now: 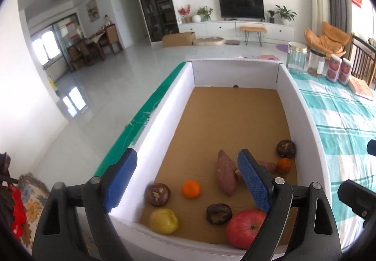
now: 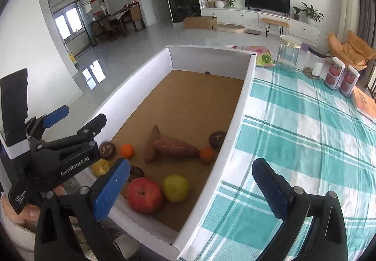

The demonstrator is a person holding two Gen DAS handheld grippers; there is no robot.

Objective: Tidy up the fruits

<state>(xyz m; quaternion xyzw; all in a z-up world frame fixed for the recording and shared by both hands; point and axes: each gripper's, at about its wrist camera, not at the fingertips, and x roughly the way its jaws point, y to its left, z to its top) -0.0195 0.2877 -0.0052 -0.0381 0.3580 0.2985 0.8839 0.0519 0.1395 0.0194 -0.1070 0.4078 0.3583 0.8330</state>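
A white box (image 1: 236, 73) with a brown cardboard floor holds a red apple (image 1: 246, 228), a yellow fruit (image 1: 163, 221), an orange (image 1: 191, 188), a second orange (image 1: 283, 165), two sweet potatoes (image 1: 226, 171) and three dark brown round fruits (image 1: 157, 194). My left gripper (image 1: 188, 183) is open and empty above the box's near left corner. My right gripper (image 2: 190, 190) is open and empty over the box's near right wall (image 2: 231, 143). The apple (image 2: 144, 195) and a second yellow fruit (image 2: 176, 187) lie near it. The left gripper shows at the left of the right wrist view (image 2: 58, 160).
The box stands on a table with a teal and white checked cloth (image 2: 305, 143). Glass jars (image 2: 287, 53), two printed cans (image 2: 340, 80) and an orange book (image 2: 365, 103) stand at the far right. The table's left edge drops to the floor.
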